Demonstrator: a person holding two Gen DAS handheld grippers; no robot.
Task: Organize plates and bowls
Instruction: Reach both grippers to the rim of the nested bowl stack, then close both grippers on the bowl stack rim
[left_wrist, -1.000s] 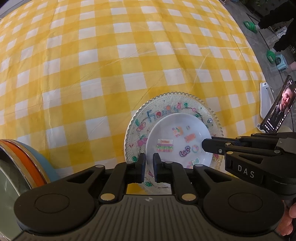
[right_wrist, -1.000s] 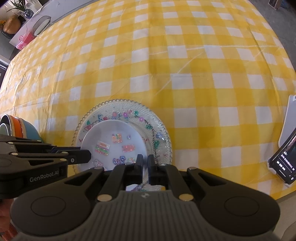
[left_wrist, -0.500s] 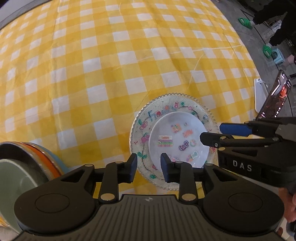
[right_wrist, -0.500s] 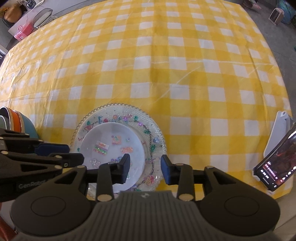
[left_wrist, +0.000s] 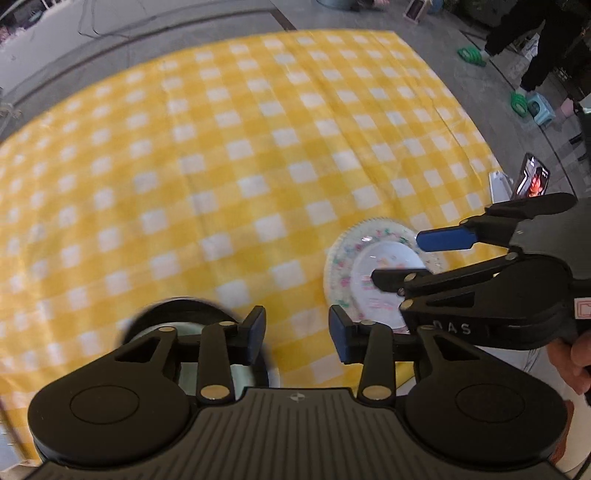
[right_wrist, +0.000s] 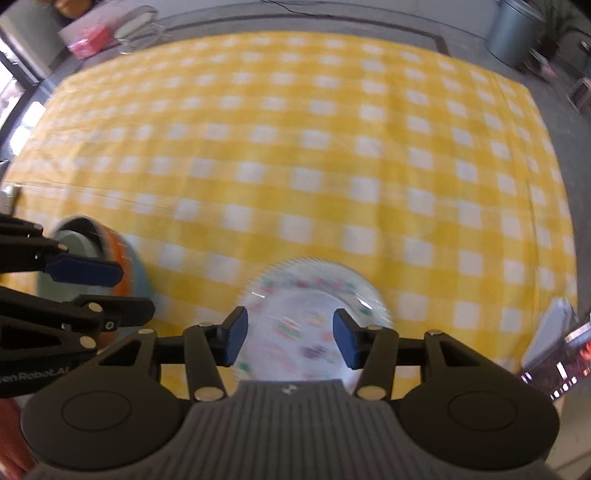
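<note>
A small white plate (left_wrist: 391, 258) with colourful stickers lies on a larger clear plate with a beaded rim (left_wrist: 340, 254), near the table's front edge. A stack of coloured bowls (left_wrist: 173, 310) stands to its left, half hidden behind my left gripper (left_wrist: 297, 332). That gripper hangs above the cloth between bowls and plates; its jaws are opening, with nothing between them. In the right wrist view my right gripper (right_wrist: 290, 341) hovers over the small plate (right_wrist: 295, 325) and big plate (right_wrist: 280, 273), its jaws opening too, without touching them. The bowls (right_wrist: 110, 243) sit at the left.
A yellow-and-white checked cloth (left_wrist: 258, 166) covers the table. A phone (left_wrist: 533, 181) leans on a white stand (left_wrist: 500, 186) at the right edge. A person in dark clothes (left_wrist: 546, 44) stands beyond the far right corner. A grey bin (right_wrist: 517, 29) and pink box (right_wrist: 88, 40) lie off the table.
Both grippers let go of the plates' near rim, opened and rose, so more of the table shows. The left one also swung left over the gap beside the bowls.
</note>
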